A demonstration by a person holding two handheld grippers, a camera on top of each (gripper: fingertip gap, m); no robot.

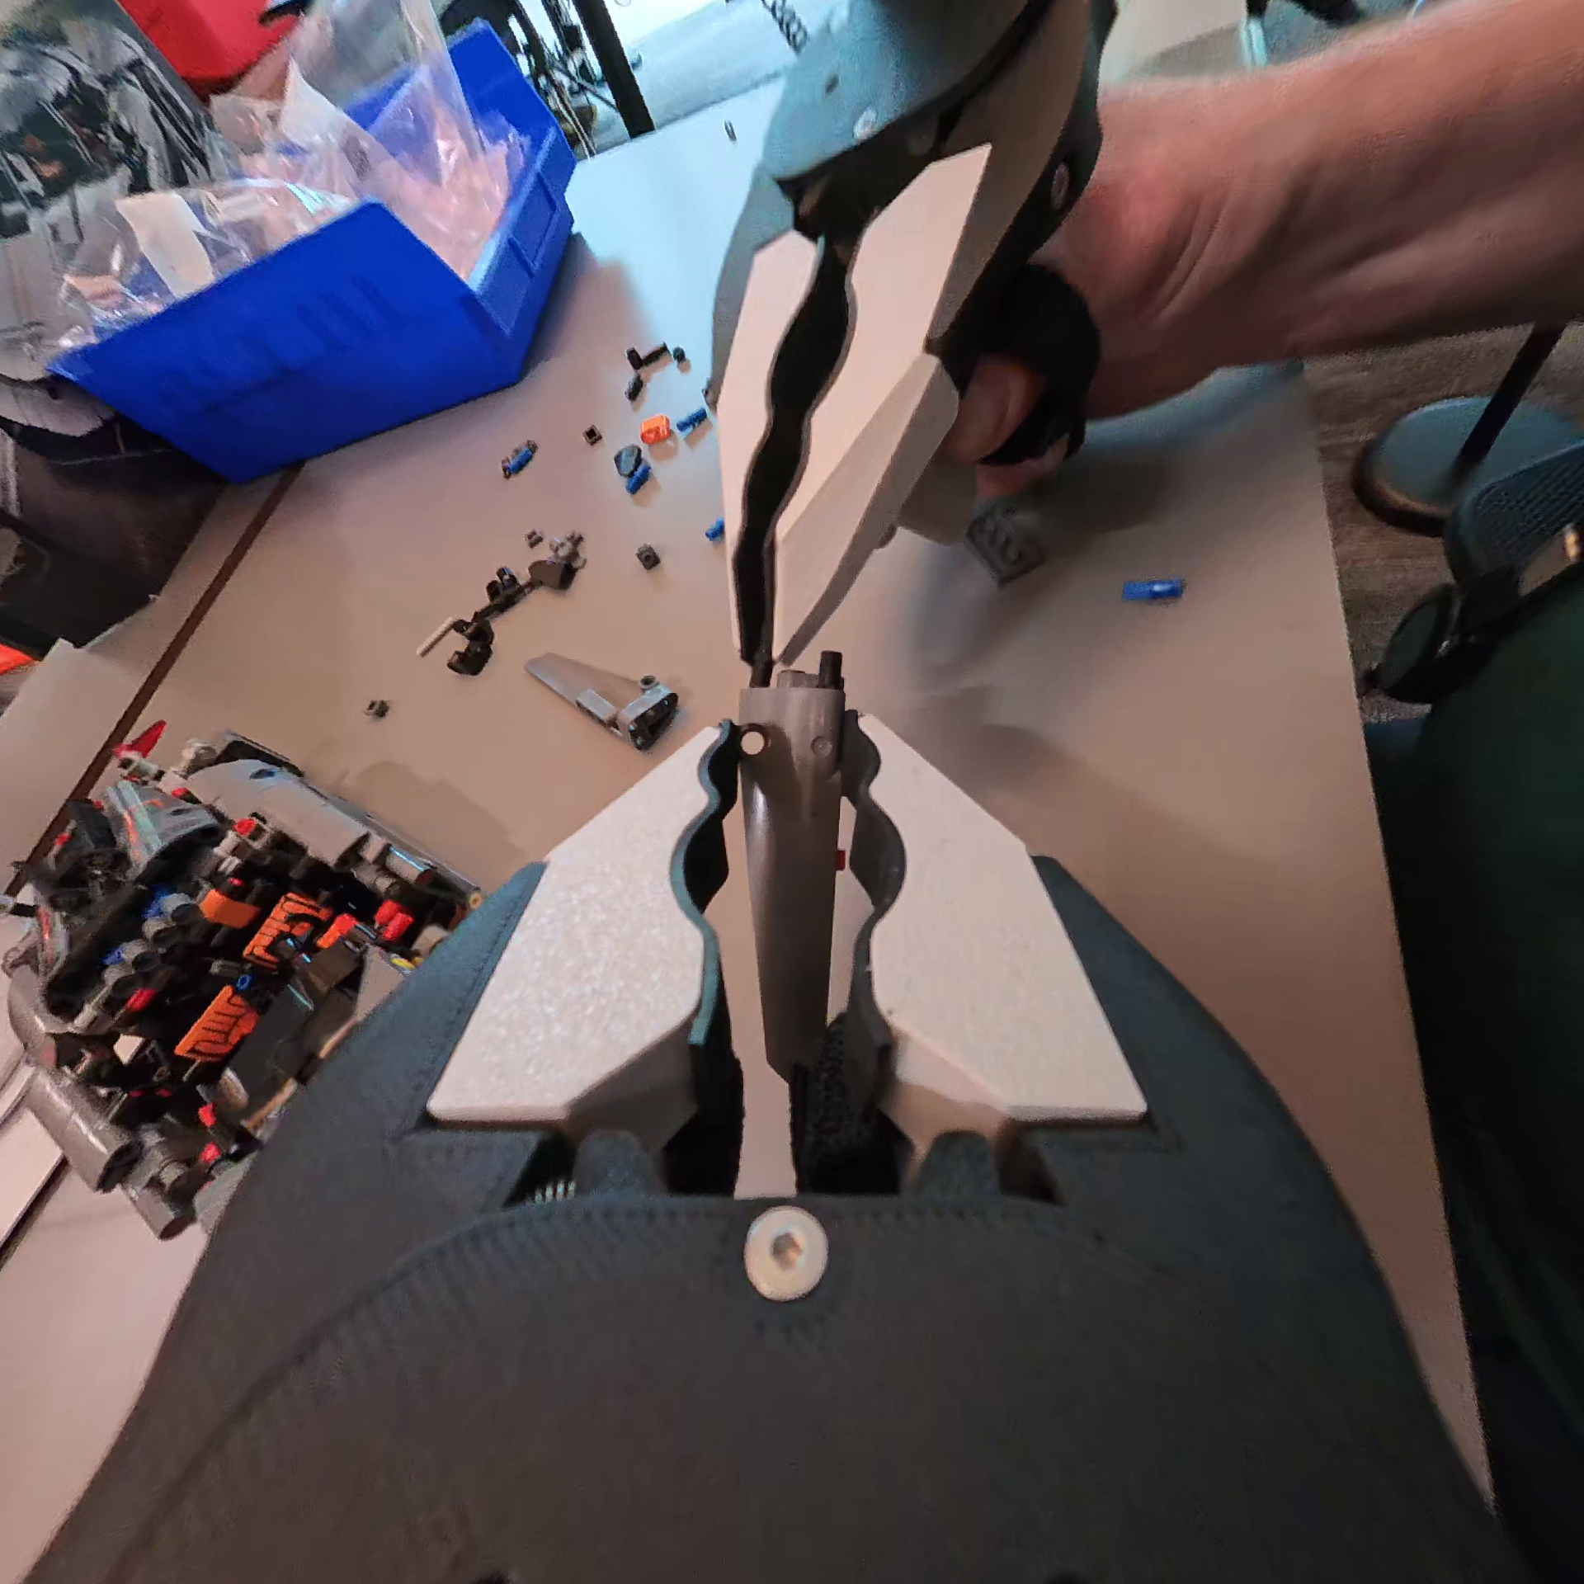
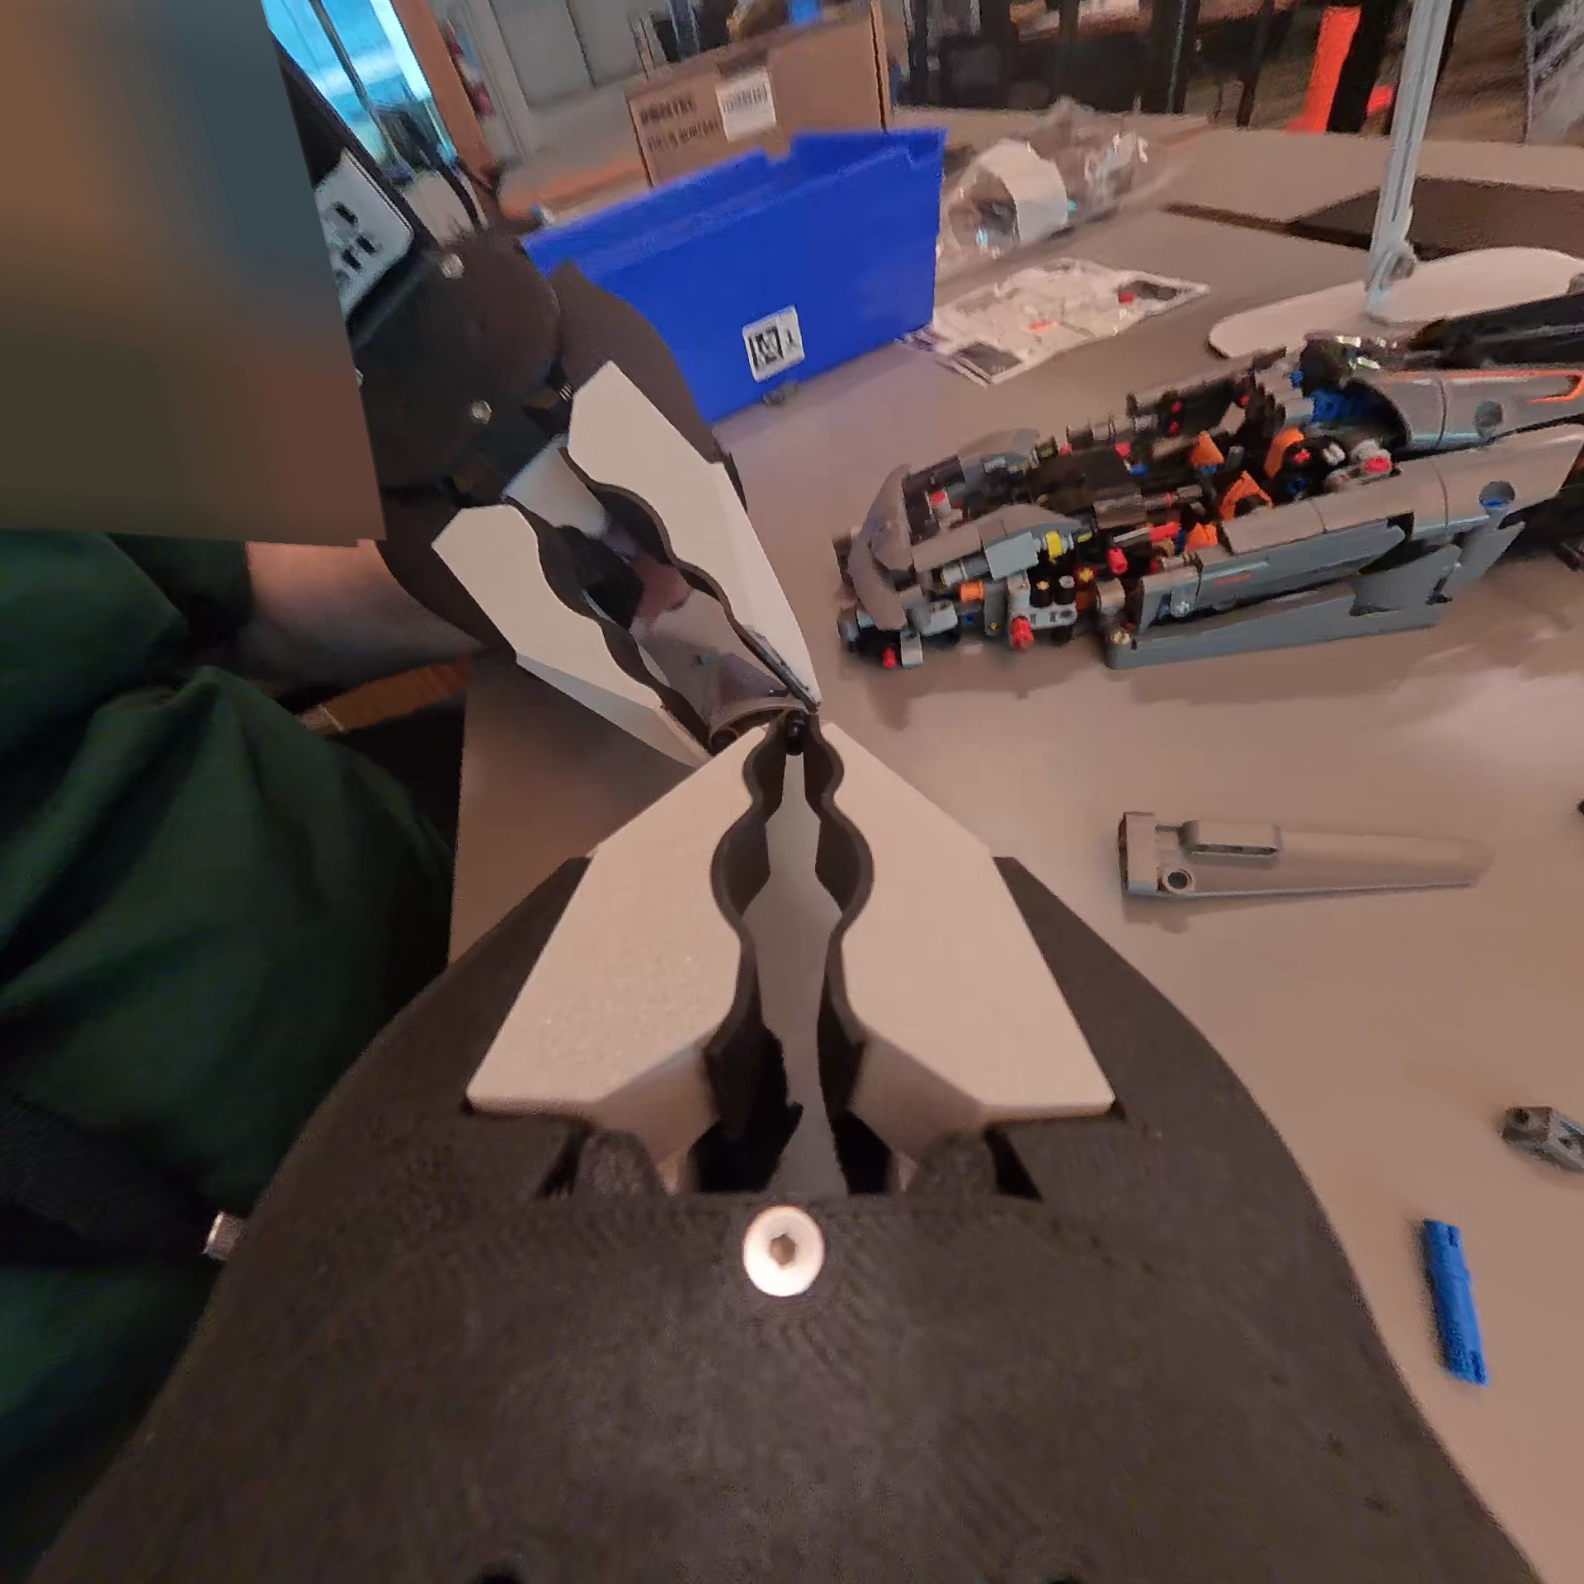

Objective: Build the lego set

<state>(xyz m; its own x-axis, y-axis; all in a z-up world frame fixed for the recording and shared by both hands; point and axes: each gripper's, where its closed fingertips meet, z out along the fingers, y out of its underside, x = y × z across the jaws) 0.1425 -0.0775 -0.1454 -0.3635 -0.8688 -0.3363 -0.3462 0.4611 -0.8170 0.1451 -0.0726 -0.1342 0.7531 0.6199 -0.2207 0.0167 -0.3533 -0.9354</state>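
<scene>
My left gripper (image 1: 793, 737) is shut on a long grey curved lego panel (image 1: 793, 857) and holds it upright above the table. A black pin (image 1: 830, 664) sticks out of the panel's top end. My right gripper (image 1: 763, 660) comes down from above, and its tips meet that top end. In the right wrist view my right gripper (image 2: 797, 729) is shut on a small black pin (image 2: 795, 742) pressed against the panel's end (image 2: 741, 707), with the left gripper (image 2: 643, 583) opposite.
A partly built grey, black and orange lego car (image 1: 197, 943) (image 2: 1200, 531) sits on the grey table (image 1: 1071, 857). Nearby are a blue bin (image 1: 326, 343) (image 2: 754, 257), a grey wing panel (image 1: 609, 699) (image 2: 1286, 857), a blue pin (image 1: 1153, 590) (image 2: 1453, 1311) and scattered small parts (image 1: 634, 454). Less than 4 cm separates the two grippers' tips.
</scene>
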